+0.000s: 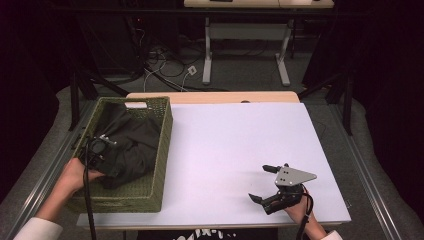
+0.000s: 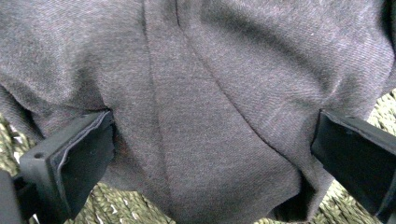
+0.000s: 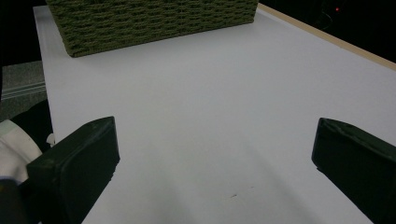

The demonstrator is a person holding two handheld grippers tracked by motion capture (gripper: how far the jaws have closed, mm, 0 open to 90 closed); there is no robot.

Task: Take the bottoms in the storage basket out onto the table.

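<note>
at the left of the table [image 1: 230, 145] stands a green woven basket [image 1: 162, 150] holding a crumpled dark cloth [image 1: 130, 142]; the left tool [image 1: 97, 150] reaches into the basket, and its own view shows the jaws spread wide, pressed into the grey cloth [image 2: 201, 107] with a fold bulging between them, not yet clamped. to the right, the right tool [image 1: 264, 183] rests near the table's front right corner, well apart from the basket [image 3: 154, 23], its jaws wide apart and holding nothing above the bare white top [image 3: 215, 107].

both tongs [image 1: 98, 150] [image 1: 264, 183] gape wide.
</note>
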